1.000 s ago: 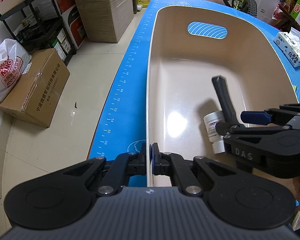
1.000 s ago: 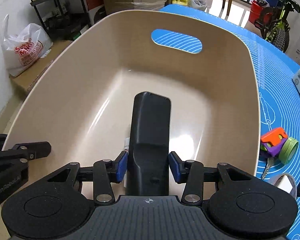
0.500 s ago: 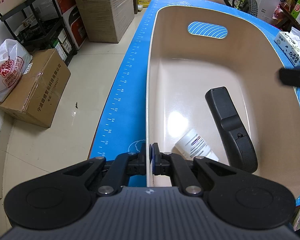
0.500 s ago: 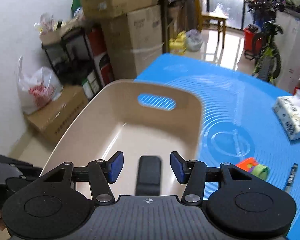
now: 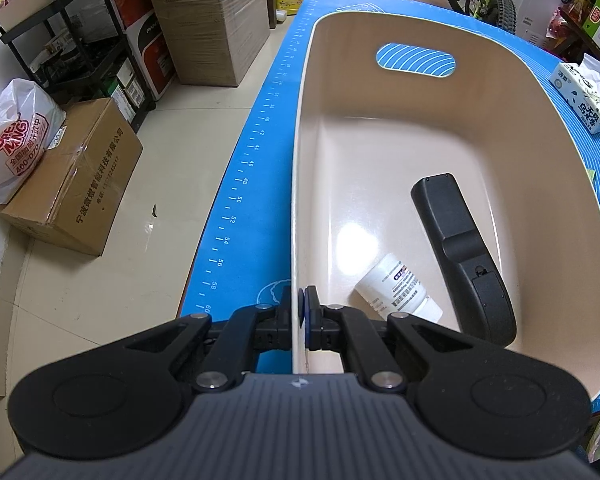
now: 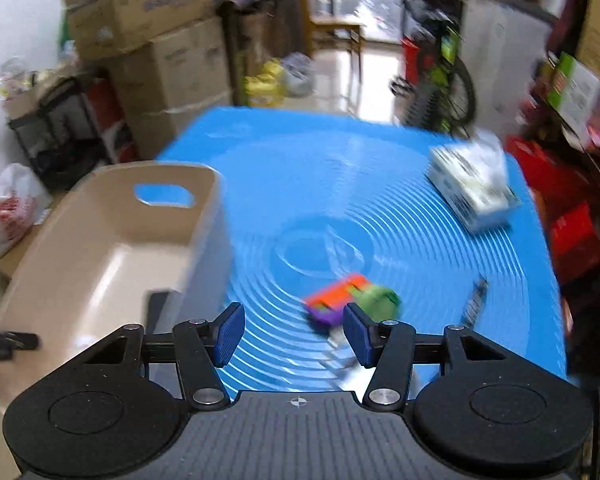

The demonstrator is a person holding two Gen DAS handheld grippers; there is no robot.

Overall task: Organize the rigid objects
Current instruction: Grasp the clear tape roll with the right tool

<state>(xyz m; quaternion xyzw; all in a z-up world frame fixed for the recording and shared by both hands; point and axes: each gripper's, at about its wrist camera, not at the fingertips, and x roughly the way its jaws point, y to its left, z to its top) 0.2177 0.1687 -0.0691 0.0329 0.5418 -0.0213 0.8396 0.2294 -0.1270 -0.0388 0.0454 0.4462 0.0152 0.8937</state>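
Beige plastic bin (image 5: 500, 128), pinched at its near rim by the closed left gripper (image 5: 300, 312), holds the black remote (image 5: 460, 248) and white bottle (image 5: 396, 284); the right gripper (image 6: 292, 330), jaws just opened and empty, could scatter the blurred toy cluster (image 6: 352, 300) across the blue mat (image 6: 380, 184) amid cluttered storage.

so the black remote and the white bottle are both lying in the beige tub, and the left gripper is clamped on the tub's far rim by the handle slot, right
Not quite. The left gripper is clamped on the near rim of the beige tub, at the end opposite the handle slot, as the left wrist view shows. The rest holds: the black remote and the white bottle both lie in the tub.
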